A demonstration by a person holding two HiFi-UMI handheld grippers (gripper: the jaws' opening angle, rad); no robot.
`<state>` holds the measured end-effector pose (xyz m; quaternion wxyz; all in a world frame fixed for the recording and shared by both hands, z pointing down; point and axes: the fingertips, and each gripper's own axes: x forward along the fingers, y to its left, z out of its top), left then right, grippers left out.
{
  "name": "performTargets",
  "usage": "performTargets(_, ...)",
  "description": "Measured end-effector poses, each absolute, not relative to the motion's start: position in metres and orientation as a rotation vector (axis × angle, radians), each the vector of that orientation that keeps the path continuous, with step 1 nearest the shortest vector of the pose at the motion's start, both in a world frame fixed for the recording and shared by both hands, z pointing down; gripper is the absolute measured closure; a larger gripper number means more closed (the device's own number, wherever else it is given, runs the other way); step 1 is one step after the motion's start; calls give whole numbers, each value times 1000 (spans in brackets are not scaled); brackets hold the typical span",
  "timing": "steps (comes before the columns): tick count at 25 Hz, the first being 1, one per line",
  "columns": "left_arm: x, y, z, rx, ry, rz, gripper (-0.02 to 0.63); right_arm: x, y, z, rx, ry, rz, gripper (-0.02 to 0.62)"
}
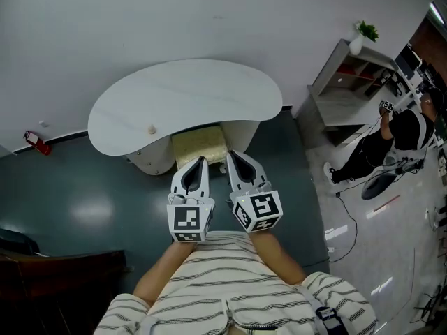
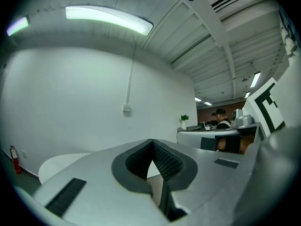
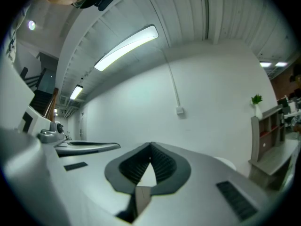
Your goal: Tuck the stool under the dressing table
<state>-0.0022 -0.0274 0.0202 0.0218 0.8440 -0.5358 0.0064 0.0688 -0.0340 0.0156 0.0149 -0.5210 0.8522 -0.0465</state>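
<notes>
under the white curved counter (image 1: 209,93), a pale yellow stool (image 1: 200,144), mostly pushed in, with only the near part of its seat showing past the counter edge. just before it, side by side and pointing level toward the stool: left gripper (image 1: 197,166) and right gripper (image 1: 239,160), both clenched, jaw tips together, grasping nothing. cannot tell whether touching the seat or just short of it. on the counter top, one small round thing (image 1: 151,128). all around, dark teal floor (image 1: 77,194); at far right, a pale shelf (image 1: 346,82) with a small plant (image 1: 364,30).
</notes>
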Motion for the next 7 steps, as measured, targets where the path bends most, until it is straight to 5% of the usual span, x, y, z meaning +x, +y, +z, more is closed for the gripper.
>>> performTargets(7, 4, -33, 20, 2602, -1652, 2, 601, 76, -37, 13, -1619, 2661, -118, 581)
